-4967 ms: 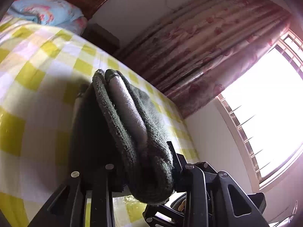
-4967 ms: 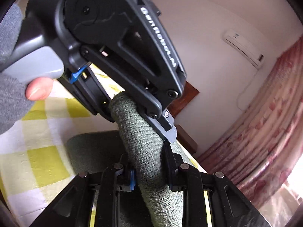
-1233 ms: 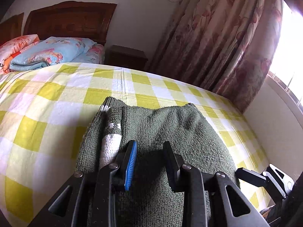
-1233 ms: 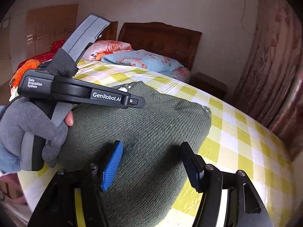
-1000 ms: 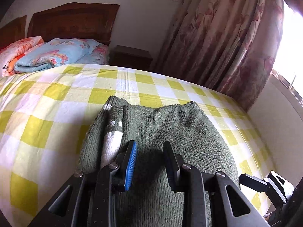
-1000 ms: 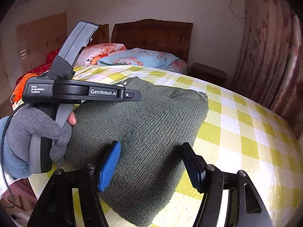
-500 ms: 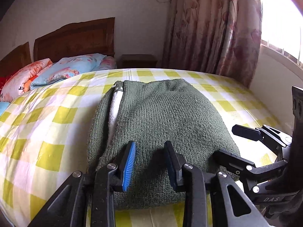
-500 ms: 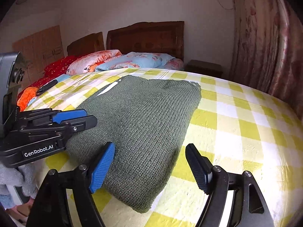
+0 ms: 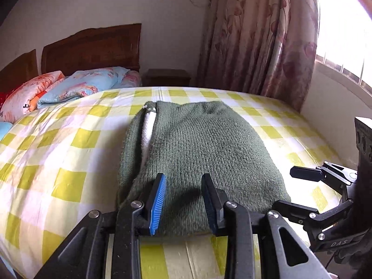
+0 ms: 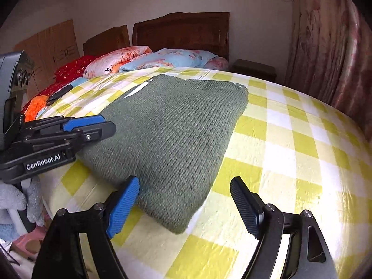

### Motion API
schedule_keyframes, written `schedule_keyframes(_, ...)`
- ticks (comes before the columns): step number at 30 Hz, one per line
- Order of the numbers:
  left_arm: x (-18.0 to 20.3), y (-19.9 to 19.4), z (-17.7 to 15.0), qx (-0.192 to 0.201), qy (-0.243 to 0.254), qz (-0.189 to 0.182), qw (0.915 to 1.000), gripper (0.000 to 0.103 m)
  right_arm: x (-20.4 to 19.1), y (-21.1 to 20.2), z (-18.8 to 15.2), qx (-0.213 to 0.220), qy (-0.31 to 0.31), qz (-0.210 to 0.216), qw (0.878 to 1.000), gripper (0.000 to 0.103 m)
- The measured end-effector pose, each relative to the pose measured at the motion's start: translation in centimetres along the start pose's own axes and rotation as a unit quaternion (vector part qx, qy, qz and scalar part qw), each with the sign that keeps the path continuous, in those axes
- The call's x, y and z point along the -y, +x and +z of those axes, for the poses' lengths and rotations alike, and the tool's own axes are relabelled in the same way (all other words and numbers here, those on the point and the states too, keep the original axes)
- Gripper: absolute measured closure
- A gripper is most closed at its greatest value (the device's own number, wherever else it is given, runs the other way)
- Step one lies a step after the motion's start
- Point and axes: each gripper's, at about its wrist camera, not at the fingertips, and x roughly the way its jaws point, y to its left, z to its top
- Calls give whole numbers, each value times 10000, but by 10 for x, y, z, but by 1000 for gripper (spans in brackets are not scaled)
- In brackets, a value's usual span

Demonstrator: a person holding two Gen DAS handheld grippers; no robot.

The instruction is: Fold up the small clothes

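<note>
A dark green knit sweater (image 9: 197,144) lies folded flat on the yellow-and-white checked bed (image 9: 58,139), a white stripe showing along its left fold. My left gripper (image 9: 183,197) is open and empty, just above the sweater's near edge. My right gripper (image 10: 184,200) is open wide and empty over the sweater's (image 10: 176,125) near corner. Each gripper shows in the other's view: the right one (image 9: 309,186) at the sweater's right, the left one (image 10: 93,125) at its left.
Folded floral quilts and pillows (image 10: 148,61) lie at the head of the bed before a wooden headboard (image 10: 183,32). A nightstand (image 9: 166,76) and floral curtains (image 9: 260,34) stand at the back right. A bright window (image 9: 344,34) is at the right.
Both grippers held the sweater five seconds ago, then let it go. Over the last second both have pulled back from it, and the right gripper's jaws have opened wider.
</note>
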Motion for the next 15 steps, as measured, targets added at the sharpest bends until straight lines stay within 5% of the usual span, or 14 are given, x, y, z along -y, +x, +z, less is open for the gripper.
schedule_keyframes(3,1,-48,-5,588,147,52,9981,57,-1,-36,-13,271,-20,98,9996,0)
schedule_keyframes(5,5,-80,-8,941,267,166,9951,31,-3,-65,-22,642,-73,267,9976,0)
schedule_keyframes(9,10,-120,-22,1429,43,609,9879,21,-8,-117,-41,1529,21,247,9879,0)
schedule_keyframes(12,16,-116,-33,1196,-186,1138,9861,21,-16,-127,-54,1714,158,184,9849,0)
schedule_keyframes(15,24,-93,-44,626,-120,1294,9895,21,-22,-118,-65,1585,260,69,9870,0)
